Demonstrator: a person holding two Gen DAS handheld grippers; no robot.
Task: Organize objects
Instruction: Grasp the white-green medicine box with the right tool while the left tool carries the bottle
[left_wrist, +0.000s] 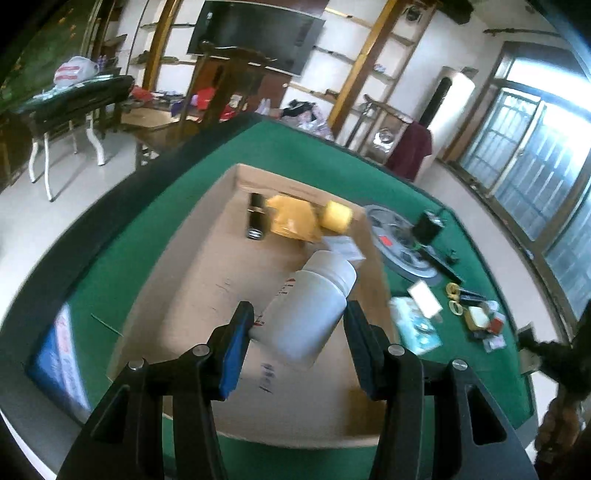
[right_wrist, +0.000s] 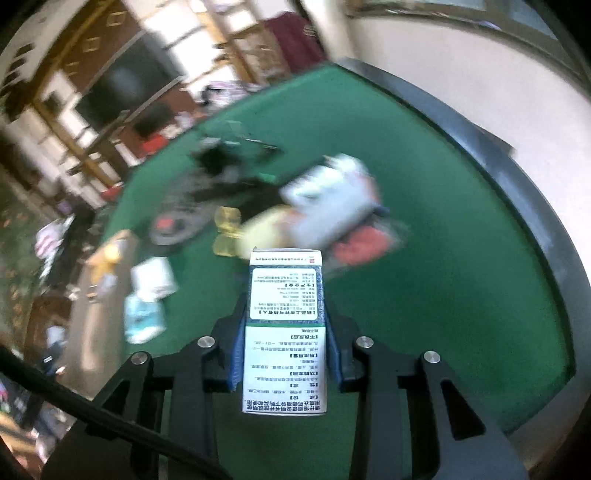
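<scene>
Left gripper spread wide around white bottle over cardboard box, right gripper clamping medicine box, green surface below

White plastic bottle with red-printed label lies tilted over the open cardboard box, cap end away. Yellow pouch, yellow roll and black cylinder lie at the box's far wall. Green-and-white printed carton is clamped lengthwise.

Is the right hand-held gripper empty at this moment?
No, the right hand-held gripper is shut on a printed medicine box held between its fingers.
</scene>
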